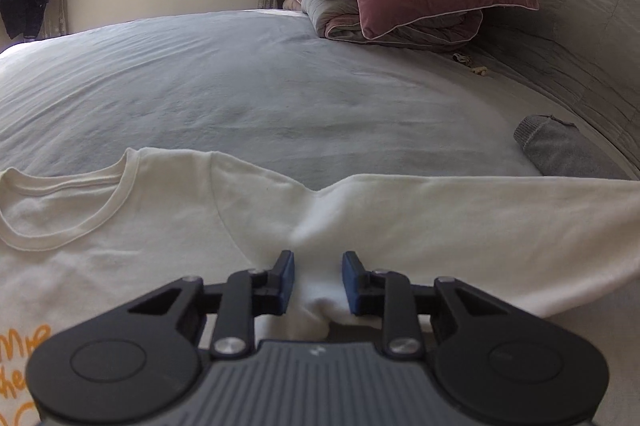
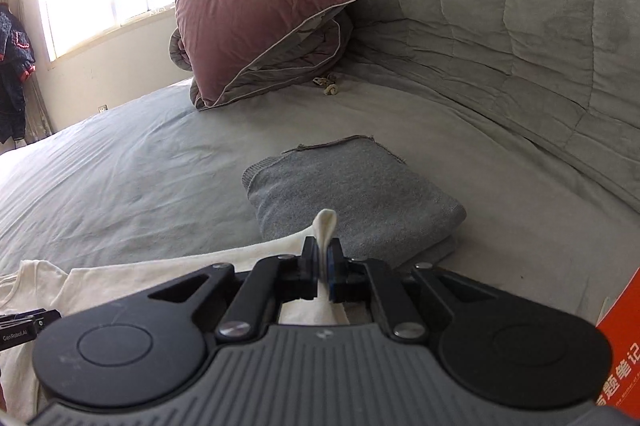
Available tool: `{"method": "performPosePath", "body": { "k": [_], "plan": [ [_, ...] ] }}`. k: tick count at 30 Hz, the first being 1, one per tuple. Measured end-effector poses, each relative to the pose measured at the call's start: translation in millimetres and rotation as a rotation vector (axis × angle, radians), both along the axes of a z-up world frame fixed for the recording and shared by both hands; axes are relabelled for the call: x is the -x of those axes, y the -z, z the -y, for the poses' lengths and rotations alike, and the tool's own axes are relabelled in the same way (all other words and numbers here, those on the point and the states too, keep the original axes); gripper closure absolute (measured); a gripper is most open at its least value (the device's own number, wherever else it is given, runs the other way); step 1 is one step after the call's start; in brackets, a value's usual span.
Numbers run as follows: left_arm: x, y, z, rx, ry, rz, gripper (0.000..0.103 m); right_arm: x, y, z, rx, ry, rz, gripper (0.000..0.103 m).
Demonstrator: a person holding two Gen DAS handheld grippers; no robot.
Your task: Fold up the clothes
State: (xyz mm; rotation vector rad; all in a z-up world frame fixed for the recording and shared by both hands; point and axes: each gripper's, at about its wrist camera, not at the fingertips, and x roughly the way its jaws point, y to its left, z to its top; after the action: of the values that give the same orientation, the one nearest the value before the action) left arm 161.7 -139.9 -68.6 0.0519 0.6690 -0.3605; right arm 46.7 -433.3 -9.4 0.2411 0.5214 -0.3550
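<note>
A: Left wrist view: the white T-shirt (image 1: 168, 226) lies flat on the grey bed (image 1: 240, 86). The left hand-held gripper (image 1: 318, 284) stands partly open; a ridge of shirt fabric sits between its pads, which do not press it.

B: Right wrist view: the right hand-held gripper (image 2: 322, 268) is closed, pinching the shirt's sleeve end, beside a folded grey garment (image 2: 352, 194). No containers seen.

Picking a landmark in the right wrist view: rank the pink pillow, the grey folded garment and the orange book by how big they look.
1. Pink pillow, largest.
2. Grey folded garment, close behind; it lies nearer the camera, so true size is unsure.
3. Orange book, smallest, but cut off by the frame edge.
</note>
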Motion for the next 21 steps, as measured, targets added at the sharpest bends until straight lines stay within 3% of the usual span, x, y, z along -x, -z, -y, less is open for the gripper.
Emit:
{"method": "performPosePath", "body": {
  "k": [4,7,8,10,11,12,13,18,21],
  "plan": [
    [5,5,20,-0.099,0.015,0.063,0.076,-15,21,8,-0.004,-0.011,-0.076,0.098],
    [4,0,21,-0.121,0.017,0.062,0.076,-21,36,15,-0.034,-0.015,-0.091,0.096],
    [5,-2,19,-0.112,0.018,0.057,0.074,-20,37,18,-0.056,-0.016,-0.075,0.089],
    [5,-6,15,-0.088,0.018,0.048,0.071,-13,33,27,-0.119,-0.009,-0.050,0.084],
    [7,-8,11,-0.064,0.012,0.047,0.069,-9,31,31,-0.148,-0.005,-0.037,0.073],
    [10,-10,8,-0.041,0.003,0.050,0.067,-4,27,33,-0.153,0.004,-0.021,0.055],
    [12,-12,5,-0.021,-0.006,0.053,0.067,1,24,35,-0.158,0.014,-0.005,0.048],
    [26,-19,-17,0.037,-0.069,0.118,0.067,16,11,30,-0.153,0.017,0.013,0.046],
    [27,-17,-34,0.049,-0.104,0.084,0.067,20,7,17,-0.141,-0.010,0.012,0.046]
  ]
}}
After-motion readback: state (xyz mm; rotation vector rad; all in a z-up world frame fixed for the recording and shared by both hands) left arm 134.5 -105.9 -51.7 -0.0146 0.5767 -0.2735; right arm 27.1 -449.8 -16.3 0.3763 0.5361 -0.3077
